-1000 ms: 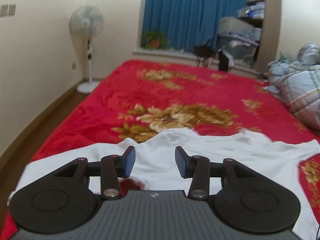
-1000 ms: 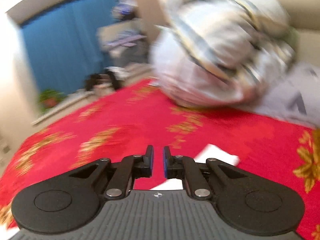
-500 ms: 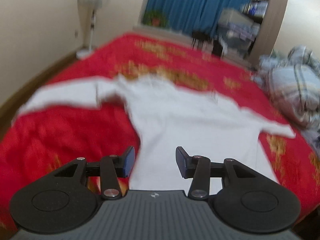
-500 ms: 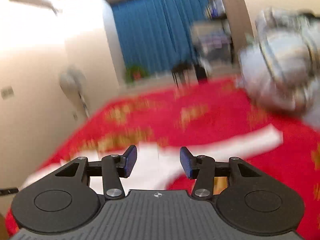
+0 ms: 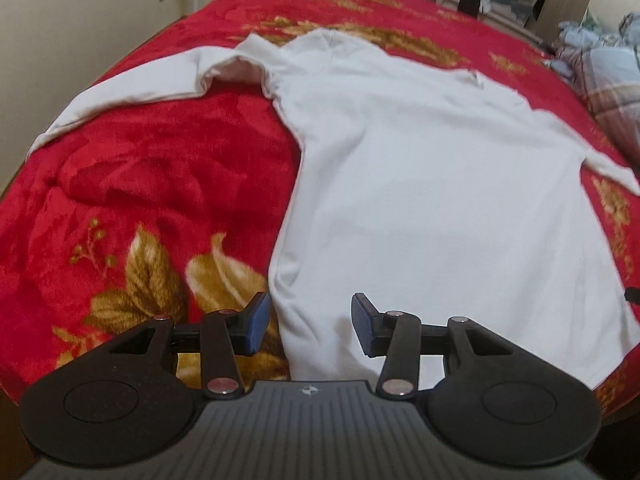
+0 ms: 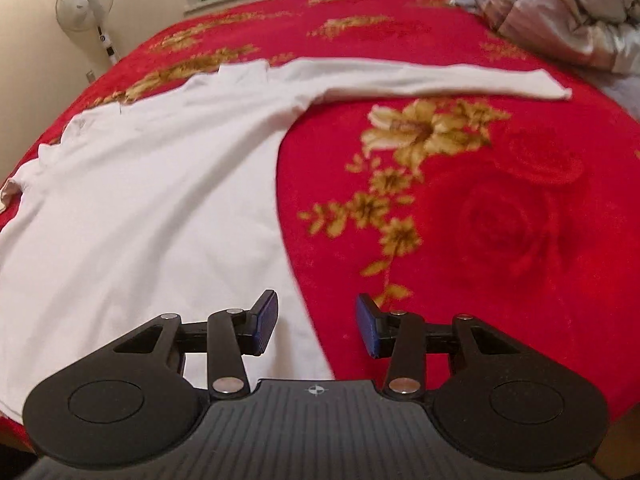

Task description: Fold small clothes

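White long-sleeved shirt (image 5: 432,168) flat on red blanket (image 5: 140,184), jaws of both grippers apart, empty.

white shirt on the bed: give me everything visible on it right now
The white long-sleeved shirt looks like soft knit cotton. It lies spread flat on the red floral blanket, hem nearest the cameras, collar at the far end. Both sleeves stretch outward; one is straight, the other is slightly bunched at the armpit. Light wrinkles run along the hem edges. The left gripper and right gripper stand open over its hem corners; contact cannot be told.
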Demonstrator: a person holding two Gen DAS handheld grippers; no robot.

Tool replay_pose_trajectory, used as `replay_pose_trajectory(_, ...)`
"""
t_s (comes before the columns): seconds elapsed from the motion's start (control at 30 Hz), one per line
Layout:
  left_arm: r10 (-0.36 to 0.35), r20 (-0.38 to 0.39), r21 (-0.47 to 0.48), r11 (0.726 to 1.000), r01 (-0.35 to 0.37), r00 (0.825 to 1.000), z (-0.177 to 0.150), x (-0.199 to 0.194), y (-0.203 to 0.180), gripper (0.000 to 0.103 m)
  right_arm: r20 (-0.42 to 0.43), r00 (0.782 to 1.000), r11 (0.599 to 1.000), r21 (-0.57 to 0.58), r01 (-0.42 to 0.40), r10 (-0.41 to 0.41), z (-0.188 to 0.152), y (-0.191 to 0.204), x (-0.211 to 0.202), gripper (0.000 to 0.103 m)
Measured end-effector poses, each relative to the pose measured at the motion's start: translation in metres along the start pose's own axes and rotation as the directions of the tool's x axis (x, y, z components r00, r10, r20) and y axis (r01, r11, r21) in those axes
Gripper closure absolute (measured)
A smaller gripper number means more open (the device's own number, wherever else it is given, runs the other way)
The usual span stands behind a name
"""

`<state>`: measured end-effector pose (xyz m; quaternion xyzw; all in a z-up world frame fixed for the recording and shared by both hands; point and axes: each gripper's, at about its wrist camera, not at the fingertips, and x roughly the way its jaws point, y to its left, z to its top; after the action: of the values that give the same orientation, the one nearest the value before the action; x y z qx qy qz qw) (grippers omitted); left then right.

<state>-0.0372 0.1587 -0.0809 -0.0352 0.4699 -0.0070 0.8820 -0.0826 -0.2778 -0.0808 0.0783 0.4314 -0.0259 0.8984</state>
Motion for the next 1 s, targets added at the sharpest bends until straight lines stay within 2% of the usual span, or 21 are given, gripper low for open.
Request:
replay_pose_trajectory(0.17,0.027,-0.051,-0.006,1.0,-0.027,0.998,-0.004,0.01,0.002,0.055,-0.047,0.999,1.0,-0.011,0.004,-0.004,-0.007,-0.005,0.017,0.059)
replay_pose_trajectory(0.23,0.034,-0.067,-0.027,0.999,-0.036,0.997,-0.006,0.011,0.007,0.065,-0.055,0.998,1.0,-0.01,0.002,-0.002,-0.009,-0.006,0.02,0.061)
replay_pose_trajectory(0.27,0.04,-0.069,-0.036,0.998,-0.043,0.997,-0.006,0.011,0.009,0.074,-0.056,0.998,1.0,-0.01,-0.001,0.0,-0.01,-0.007,0.02,0.064)
replay_pose_trajectory(0.33,0.042,-0.071,-0.048,0.998,-0.045,0.997,-0.007,0.009,0.011,0.086,-0.056,0.998,1.0,-0.009,-0.016,0.015,-0.01,-0.007,0.02,0.079)
replay_pose_trajectory(0.37,0.037,-0.071,-0.06,0.997,-0.041,0.997,-0.007,0.008,0.013,0.092,-0.059,0.998,0.999,-0.001,-0.033,0.033,-0.009,-0.007,0.019,0.09)
replay_pose_trajectory(0.4,0.032,-0.07,-0.07,0.997,-0.037,0.997,-0.007,0.007,0.014,0.095,-0.064,0.997,0.999,0.008,-0.047,0.047,-0.009,-0.009,0.02,0.096)
replay_pose_trajectory(0.63,0.006,-0.026,-0.097,0.995,-0.009,1.0,-0.01,-0.007,0.012,0.098,-0.062,0.995,0.997,0.02,-0.077,0.078,-0.007,-0.01,0.016,0.1)
replay_pose_trajectory(0.77,-0.035,0.011,-0.121,0.992,0.036,0.999,-0.012,-0.019,0.01,0.098,-0.041,0.994,0.994,0.056,-0.097,0.099,-0.002,-0.018,0.006,0.1)
replay_pose_trajectory(0.87,-0.092,0.049,-0.126,0.987,0.097,0.995,-0.014,-0.033,0.004,0.098,-0.009,0.993,0.99,0.081,-0.119,0.12,0.003,-0.027,-0.01,0.101)
replay_pose_trajectory(1.0,-0.191,0.083,-0.148,0.968,0.202,0.978,-0.022,-0.054,-0.003,0.098,0.049,0.992,0.985,0.126,-0.121,0.115,0.014,-0.053,-0.044,0.101)
